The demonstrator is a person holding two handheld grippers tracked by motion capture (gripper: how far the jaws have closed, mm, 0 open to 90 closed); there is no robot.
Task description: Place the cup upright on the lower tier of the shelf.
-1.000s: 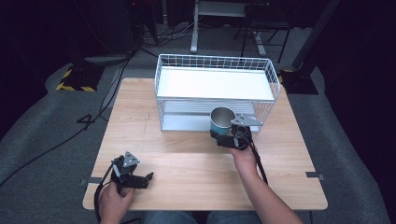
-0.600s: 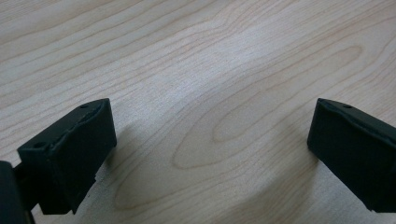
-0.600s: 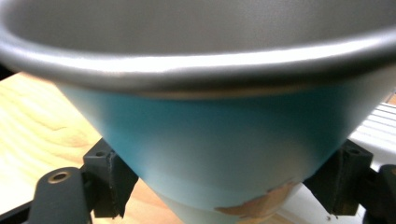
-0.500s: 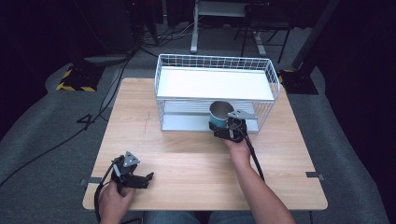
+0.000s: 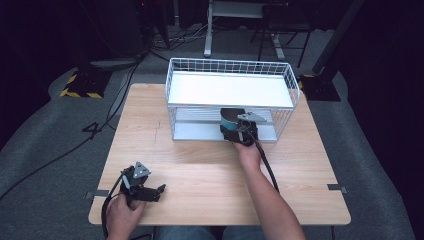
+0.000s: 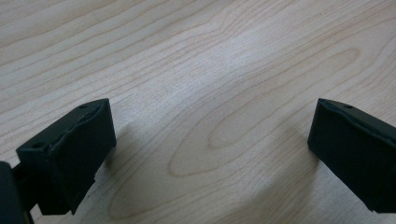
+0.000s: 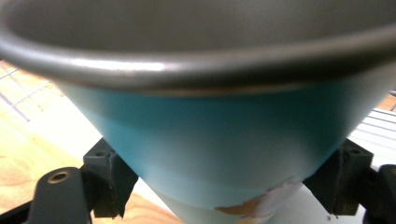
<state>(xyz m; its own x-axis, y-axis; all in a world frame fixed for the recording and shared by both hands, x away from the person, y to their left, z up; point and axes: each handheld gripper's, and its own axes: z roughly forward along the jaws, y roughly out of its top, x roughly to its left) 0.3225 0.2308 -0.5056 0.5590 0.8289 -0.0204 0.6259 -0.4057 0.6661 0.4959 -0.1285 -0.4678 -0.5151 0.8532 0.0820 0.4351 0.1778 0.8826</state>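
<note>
Sitting on grey carpet in a dark room: a light wooden table (image 5: 200, 165), carrying a white wire shelf rack (image 5: 230, 90) at its far side. Gripping a teal cup (image 7: 210, 140) with the right gripper (image 5: 240, 131), at the rack's lower tier; standing upright, rim up. Resting near the front-left edge, the left gripper (image 6: 210, 140), jaws spread wide.

Left gripper (image 5: 161, 189) jaws apart, right gripper (image 5: 231, 131) clamped
</note>
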